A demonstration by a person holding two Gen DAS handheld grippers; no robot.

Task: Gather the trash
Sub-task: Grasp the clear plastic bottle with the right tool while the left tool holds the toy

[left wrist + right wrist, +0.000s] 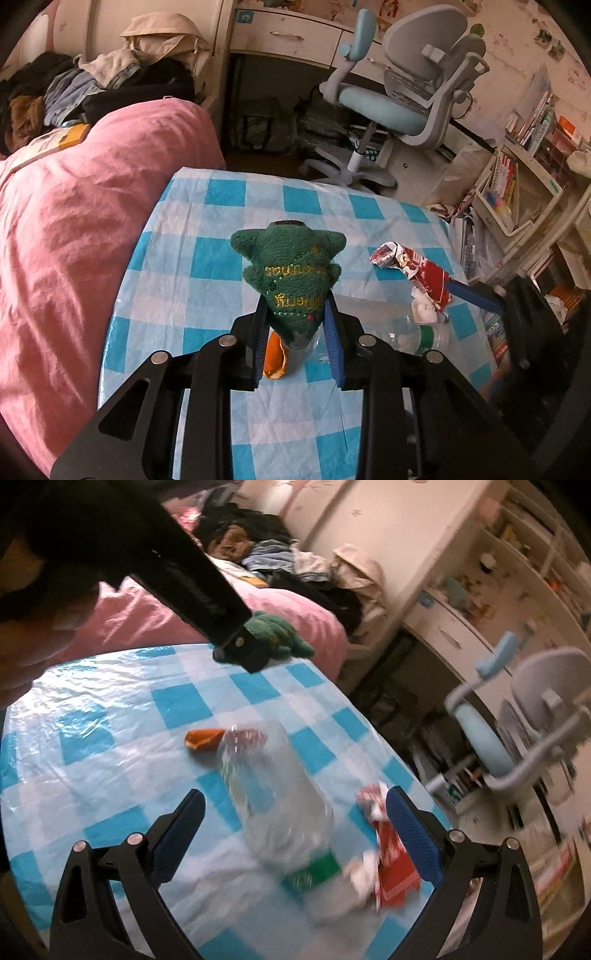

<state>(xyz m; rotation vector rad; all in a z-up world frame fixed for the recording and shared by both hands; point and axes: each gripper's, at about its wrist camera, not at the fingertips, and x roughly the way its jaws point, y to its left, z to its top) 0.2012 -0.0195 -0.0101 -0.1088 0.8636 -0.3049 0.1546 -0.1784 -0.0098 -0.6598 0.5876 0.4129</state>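
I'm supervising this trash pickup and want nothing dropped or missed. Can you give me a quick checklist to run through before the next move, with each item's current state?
1. Left gripper grips the green knitted item between its pads: ok.
2. Green knitted item lifted off the checkered table: ok, the right wrist view shows it in the air.
3. Right gripper open and empty: ok.
4. Clear plastic bottle lies between the right gripper's fingers for a grasp: ok, not yet touched.
5. Red wrapper and white tissue clear of the right finger: not ok, they lie against it.
6. Trash bin within reach: cannot tell, none in view.
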